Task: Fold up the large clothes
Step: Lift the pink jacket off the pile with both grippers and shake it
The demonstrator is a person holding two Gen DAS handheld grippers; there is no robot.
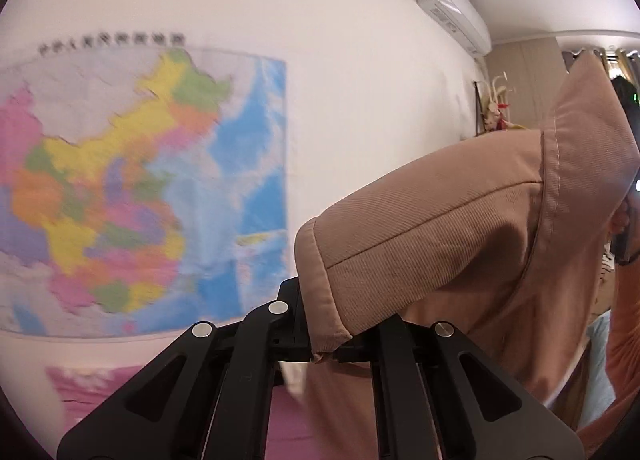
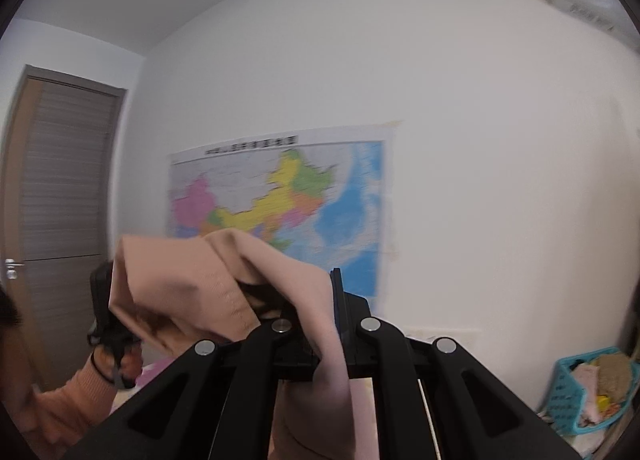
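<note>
A large pinkish-tan ribbed garment (image 1: 460, 227) hangs in the air, stretched between both grippers. In the left wrist view my left gripper (image 1: 320, 348) is shut on a hemmed edge of it, and the cloth rises to the right toward a peak at the frame's edge. In the right wrist view my right gripper (image 2: 332, 340) is shut on another fold of the same garment (image 2: 188, 284), which drapes down between its fingers. The left gripper (image 2: 102, 300) shows there at the far left, held by a hand in an orange sleeve (image 2: 72, 400) and partly covered by cloth.
A coloured map (image 1: 140, 187) hangs on the white wall ahead, with an air conditioner (image 1: 448, 3) high to the right. Pink bedding (image 1: 100, 388) lies below. A brown door (image 2: 60, 199) is at the left and a blue basket (image 2: 592, 388) of items at the lower right.
</note>
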